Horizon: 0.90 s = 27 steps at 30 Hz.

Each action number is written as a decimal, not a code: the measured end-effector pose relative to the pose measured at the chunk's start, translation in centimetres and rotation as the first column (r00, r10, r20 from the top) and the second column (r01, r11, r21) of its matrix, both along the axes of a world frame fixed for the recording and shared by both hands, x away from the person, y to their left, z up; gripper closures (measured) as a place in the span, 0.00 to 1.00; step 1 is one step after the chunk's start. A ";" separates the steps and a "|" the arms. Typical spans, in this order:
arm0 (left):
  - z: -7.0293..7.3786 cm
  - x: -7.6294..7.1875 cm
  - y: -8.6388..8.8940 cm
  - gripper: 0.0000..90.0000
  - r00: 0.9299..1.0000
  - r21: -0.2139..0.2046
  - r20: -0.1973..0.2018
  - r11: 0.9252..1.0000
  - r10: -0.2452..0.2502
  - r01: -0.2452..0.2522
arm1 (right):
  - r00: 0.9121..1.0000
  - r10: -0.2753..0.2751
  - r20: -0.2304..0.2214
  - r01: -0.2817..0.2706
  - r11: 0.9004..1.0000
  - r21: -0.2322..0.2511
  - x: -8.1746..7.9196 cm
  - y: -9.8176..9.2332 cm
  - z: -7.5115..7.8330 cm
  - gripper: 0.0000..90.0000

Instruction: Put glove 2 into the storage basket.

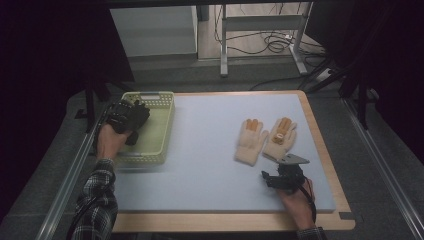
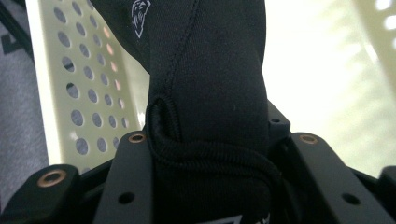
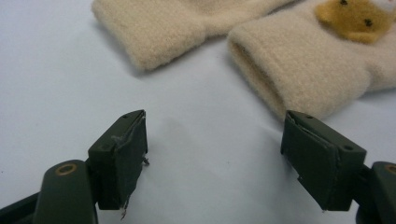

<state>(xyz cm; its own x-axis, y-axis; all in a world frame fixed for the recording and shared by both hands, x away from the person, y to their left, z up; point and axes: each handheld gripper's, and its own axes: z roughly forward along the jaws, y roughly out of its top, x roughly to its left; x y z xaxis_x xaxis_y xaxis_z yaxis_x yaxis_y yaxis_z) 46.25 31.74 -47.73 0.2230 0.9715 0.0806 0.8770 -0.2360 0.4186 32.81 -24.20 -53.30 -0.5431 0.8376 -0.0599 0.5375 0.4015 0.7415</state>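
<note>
Black glove (image 2: 210, 93) sits clamped in our left gripper (image 1: 131, 114) over the green basket (image 1: 159, 131), frame left; right gripper (image 3: 215, 158) gapes empty below the cream gloves (image 1: 265, 139).

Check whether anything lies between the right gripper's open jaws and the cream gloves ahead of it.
Nothing visible does. The right gripper stands open, with bare blue mat between its jaws and the cuffs of the two cream gloves. The nearer cuff lies just ahead of one jaw; whether they touch is unclear.
</note>
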 end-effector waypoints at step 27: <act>-1.6 0.6 0.8 0.04 0.997 -0.027 -0.078 1.000 0.002 -0.004 | 1.000 0.003 0.003 -0.003 1.000 -0.003 0.0 0.0 0.0 0.25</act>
<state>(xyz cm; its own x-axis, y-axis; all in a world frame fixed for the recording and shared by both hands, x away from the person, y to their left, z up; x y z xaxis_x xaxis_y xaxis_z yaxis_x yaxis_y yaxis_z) 46.81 32.50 -49.36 0.2247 0.9737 0.0368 0.9077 -0.2230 0.3554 32.79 -24.18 -53.31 -0.5451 0.8359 -0.0639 0.5342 0.4051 0.7420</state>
